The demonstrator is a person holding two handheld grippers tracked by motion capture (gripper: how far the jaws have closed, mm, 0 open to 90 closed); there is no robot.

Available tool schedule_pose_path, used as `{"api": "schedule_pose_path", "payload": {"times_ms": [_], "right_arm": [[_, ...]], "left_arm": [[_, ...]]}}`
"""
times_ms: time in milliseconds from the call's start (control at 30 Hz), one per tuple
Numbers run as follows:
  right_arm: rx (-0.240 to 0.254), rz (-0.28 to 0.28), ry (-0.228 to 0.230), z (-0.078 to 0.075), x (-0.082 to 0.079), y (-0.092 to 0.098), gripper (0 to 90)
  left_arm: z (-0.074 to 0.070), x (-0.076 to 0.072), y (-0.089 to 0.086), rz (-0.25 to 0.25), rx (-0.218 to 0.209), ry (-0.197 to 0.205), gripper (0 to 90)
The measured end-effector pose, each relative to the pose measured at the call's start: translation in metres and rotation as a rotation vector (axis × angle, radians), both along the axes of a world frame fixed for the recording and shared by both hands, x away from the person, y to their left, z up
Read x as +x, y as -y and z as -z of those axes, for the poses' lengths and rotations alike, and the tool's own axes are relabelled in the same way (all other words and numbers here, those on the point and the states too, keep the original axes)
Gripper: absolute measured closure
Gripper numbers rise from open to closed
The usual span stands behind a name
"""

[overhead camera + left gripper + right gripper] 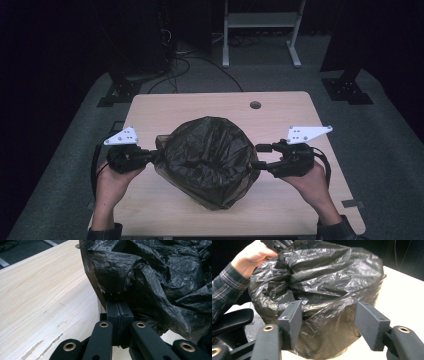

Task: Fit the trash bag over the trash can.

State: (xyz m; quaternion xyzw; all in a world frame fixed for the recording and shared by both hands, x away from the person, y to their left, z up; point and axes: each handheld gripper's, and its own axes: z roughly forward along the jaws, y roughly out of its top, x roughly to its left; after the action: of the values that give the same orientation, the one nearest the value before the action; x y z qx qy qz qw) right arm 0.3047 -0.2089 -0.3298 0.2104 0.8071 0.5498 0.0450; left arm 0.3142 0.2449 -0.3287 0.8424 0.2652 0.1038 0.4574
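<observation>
- One black bag (210,160) sits in the middle of the counter (200,102), puffed up over something round; what it covers is hidden, so I cannot tell what is under it.
- Two claws work it, one on each flank, with the bag between them.
- The left claw (119,305) is clenched on a fold of the bag's film at its left edge; in the left gripper view the two pads meet with plastic pinched at their tips.
- The right claw (260,156) is released: in the right gripper view its pads stand apart, the bag's side bulges into the gap, and neither pad presses on it.
- The relation that matters: the bag lies straight ahead of the right claw, just beyond its tips, toward the counter's middle. From the high view the tips are at the bag's right edge, touching or nearly so; I cannot tell which.
- The bag has no clear long axis; it is a rounded heap, slightly drawn out toward the near edge.
- Both hands are close, but the left one (112,182) already has hold, so, in my judgement, the next grip falls to the right hand (312,182), which needs to find a fold on that side.
</observation>
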Motion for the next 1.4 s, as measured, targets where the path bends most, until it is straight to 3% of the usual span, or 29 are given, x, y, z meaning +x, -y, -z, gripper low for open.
{"api": "schedule_pose_path", "payload": {"times_ms": [133,367,533,667,867,1033,1333,1400], "right_arm": [[0.001,0.011,-0.018,0.003,0.002,-0.004,38.1],[-0.005,0.037,-0.003,0.003,0.003,0.001,70.6],[-0.028,0.06,0.044,0.002,0.002,0.001,89.5],[-0.054,0.136,0.057,0.002,0.009,0.006,89.9],[-0.098,0.223,0.017,0.019,0.032,0.012,89.9],[-0.174,0.221,-0.024,0.046,0.042,0.004,89.9],[-0.31,0.192,-0.095,0.093,0.045,-0.016,90.0],[-0.33,0.191,-0.103,0.101,0.046,-0.018,90.0]], "left_arm": [[-0.001,0.0,0.0,0.002,0.0,0.002,89.8],[0.0,-0.001,-0.001,-0.002,0.0,0.0,89.8],[-0.002,0.001,-0.001,-0.006,0.003,0.003,89.8],[-0.001,0.009,-0.001,-0.032,0.022,0.017,89.9],[0.011,0.027,0.003,-0.057,0.049,0.0,89.9],[0.022,0.033,0.007,-0.062,0.075,-0.024,89.9],[0.043,0.04,0.006,-0.089,0.145,-0.086,89.9],[0.046,0.04,0.004,-0.091,0.131,-0.091,89.9]]}}
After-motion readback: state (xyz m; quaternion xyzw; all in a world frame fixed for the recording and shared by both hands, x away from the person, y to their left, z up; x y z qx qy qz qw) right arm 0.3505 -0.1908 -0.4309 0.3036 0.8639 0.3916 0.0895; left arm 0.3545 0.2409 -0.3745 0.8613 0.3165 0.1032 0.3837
